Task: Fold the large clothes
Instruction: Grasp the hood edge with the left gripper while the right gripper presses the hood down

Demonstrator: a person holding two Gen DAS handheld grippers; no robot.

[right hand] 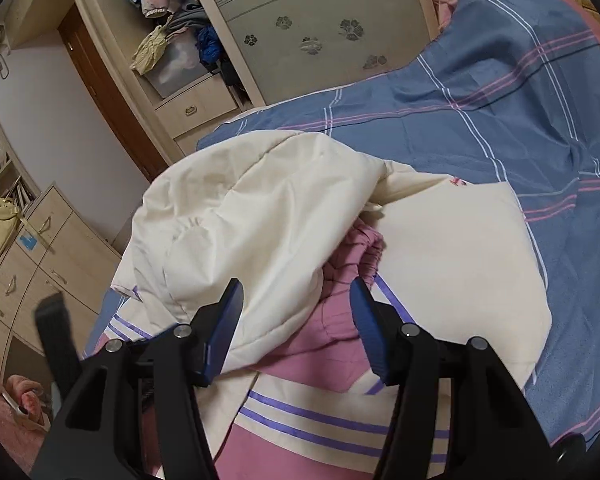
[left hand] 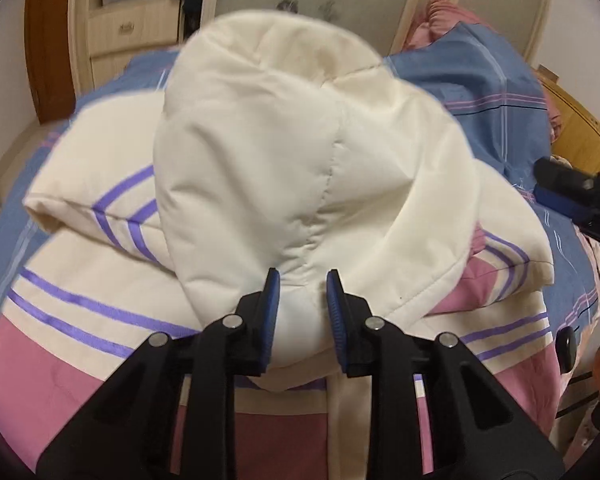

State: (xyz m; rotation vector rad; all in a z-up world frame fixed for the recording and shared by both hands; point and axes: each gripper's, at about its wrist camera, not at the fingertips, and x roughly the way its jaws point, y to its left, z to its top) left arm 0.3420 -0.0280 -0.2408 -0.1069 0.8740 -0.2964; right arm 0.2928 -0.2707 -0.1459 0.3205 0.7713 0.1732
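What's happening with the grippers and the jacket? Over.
Left gripper pinching cream hood. Right gripper open, holding nothing. Jacket heaped on blue bedspread. Nothing blocking.

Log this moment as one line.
task: fold jacket | left hand-held gripper: shut on hood, lifting | right hand-held gripper: open, above jacket | surface: bed, blue plaid sheet

A bed (right hand: 480,92) in blue plaid fills 1 to 4 o'clock. A wardrobe (right hand: 300,20) with flower-etched glass stands at 12, a brown door (right hand: 112,108) at 10, drawers (right hand: 52,256) at 9.
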